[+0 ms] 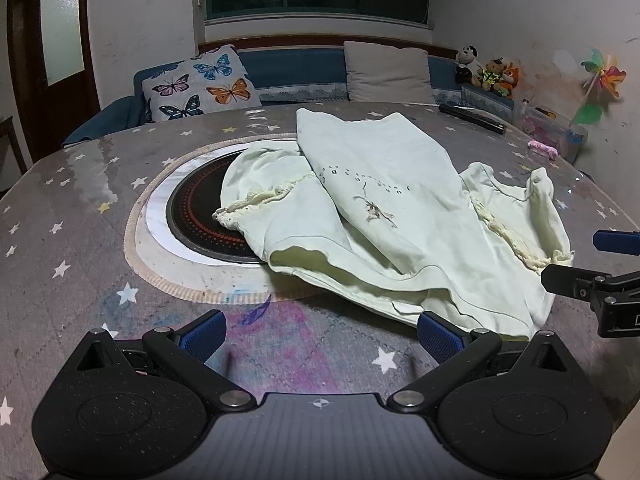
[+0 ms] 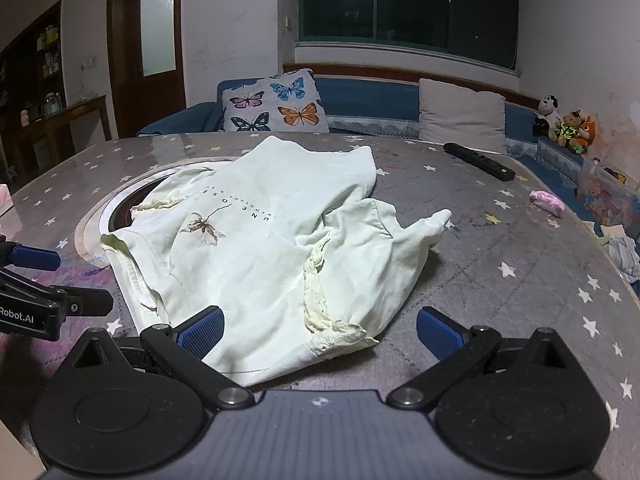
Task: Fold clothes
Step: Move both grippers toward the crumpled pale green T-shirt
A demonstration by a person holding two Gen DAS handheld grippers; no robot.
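One garment on my table (image 1: 80,208): a pale green T-shirt (image 1: 392,216), crumpled, print side up with a flower graphic and a line of lettering. It lies mid-table, its left part draped over the dark round cooktop (image 1: 200,220) set in the table centre. Two lace-trimmed sleeves show, one on each side of the body. The near hem is bunched in folds toward me.

Two grippers, both mine. My left gripper (image 1: 320,336) has its jaws spread wide, nothing between them, only bare tablecloth; its right finger pad (image 1: 436,336) sits right at the shirt's near edge, can't tell if touching. My right gripper (image 2: 318,334) is spread just as wide, holding nothing; the shirt's near corner with one lace sleeve lies between its two pads, left pad (image 2: 202,334) over or against the cloth, can't say which. Each gripper shows up at the edge of the other's wrist view.

Other counts: one black remote (image 2: 480,160) far right on the table, one small pink lump (image 2: 546,202) near it, well apart from the shirt. Two cushions on the blue sofa (image 2: 360,96): one butterfly cushion (image 2: 276,106), one plain grey cushion (image 2: 462,116). Three plush toys (image 2: 566,124) in the corner, one pinwheel (image 1: 600,80).
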